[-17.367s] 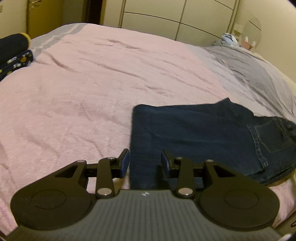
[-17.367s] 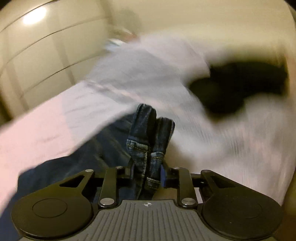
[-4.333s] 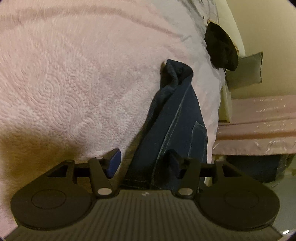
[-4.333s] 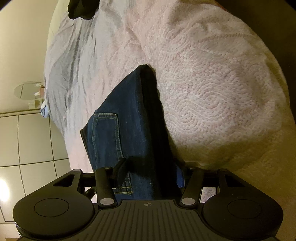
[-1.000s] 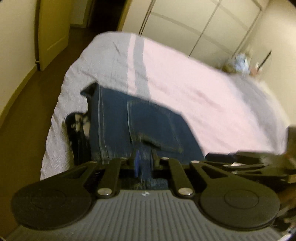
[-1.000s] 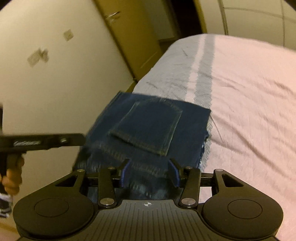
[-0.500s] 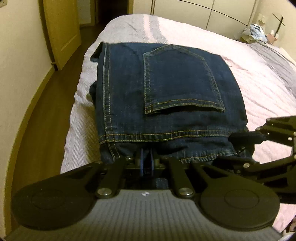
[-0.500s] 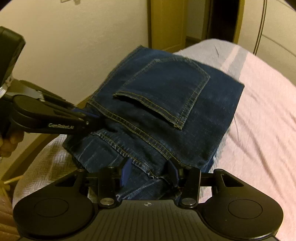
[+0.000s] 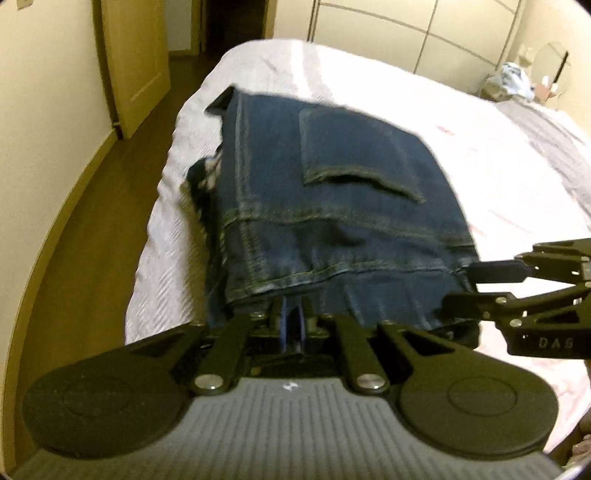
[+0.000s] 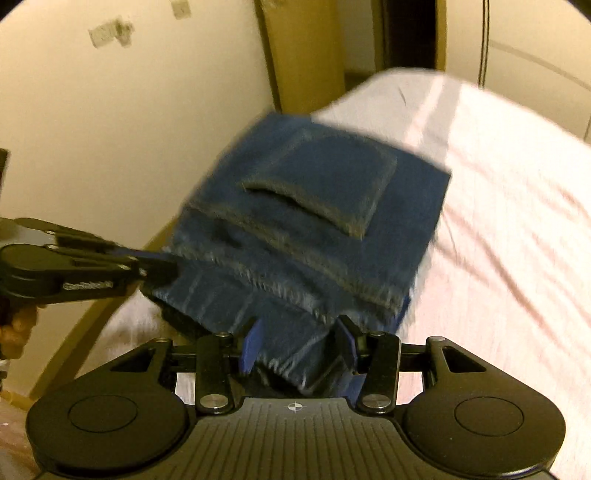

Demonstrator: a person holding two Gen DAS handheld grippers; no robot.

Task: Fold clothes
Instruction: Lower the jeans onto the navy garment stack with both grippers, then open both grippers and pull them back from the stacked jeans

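The dark blue jeans (image 9: 332, 206) lie folded into a thick packet near the corner of the bed, back pocket facing up; they also show in the right wrist view (image 10: 317, 229). My left gripper (image 9: 291, 314) is shut on the near edge of the jeans. My right gripper (image 10: 299, 343) has its jaws apart around the packet's near right end, with denim between the pads. The right gripper also shows from the side in the left wrist view (image 9: 480, 284). The left one shows at the jeans' left edge in the right wrist view (image 10: 147, 266).
The bed has a pink and grey cover (image 9: 498, 158). Its edge drops to a dark wooden floor (image 9: 92, 236) on the left. A wall and a yellow door (image 9: 133, 62) stand close by. Wardrobe doors (image 9: 406, 33) and a nightstand with a round mirror (image 9: 550, 70) are at the back.
The jeans packet looks shifted slightly away and is blurred by motion. Both grippers stay at its near edge, and the right gripper's jaws look a little wider than half a second ago.
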